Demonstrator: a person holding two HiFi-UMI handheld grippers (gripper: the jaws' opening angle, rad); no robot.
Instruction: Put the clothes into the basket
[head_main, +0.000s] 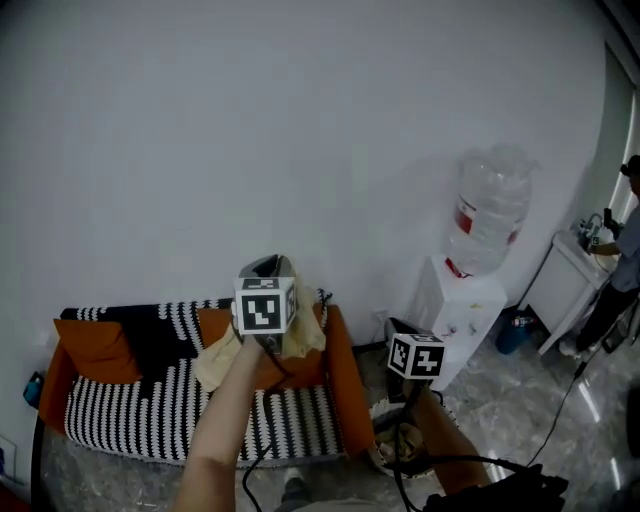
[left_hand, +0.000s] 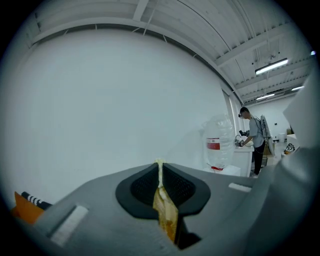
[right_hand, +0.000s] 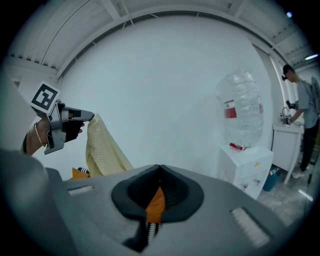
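Note:
My left gripper (head_main: 268, 266) is raised in front of the white wall, shut on a pale yellow checked cloth (head_main: 214, 362) that hangs down over the sofa. In the left gripper view the cloth (left_hand: 165, 210) is pinched between the closed pads of the left gripper (left_hand: 160, 168). The right gripper view shows the left gripper (right_hand: 89, 117) at upper left, and the cloth (right_hand: 103, 150) drapes below it. My right gripper (head_main: 400, 328) is lower and to the right, above a woven basket (head_main: 392, 452) on the floor. The right gripper (right_hand: 160, 170) has its pads together; only orange and striped sofa fabric shows in the gap beneath them.
A black-and-white striped sofa (head_main: 130, 420) with orange cushions (head_main: 95, 348) stands against the wall. A white water dispenser (head_main: 462, 305) with a large bottle (head_main: 490, 210) is to its right. A person (head_main: 622, 255) stands at a sink at the far right.

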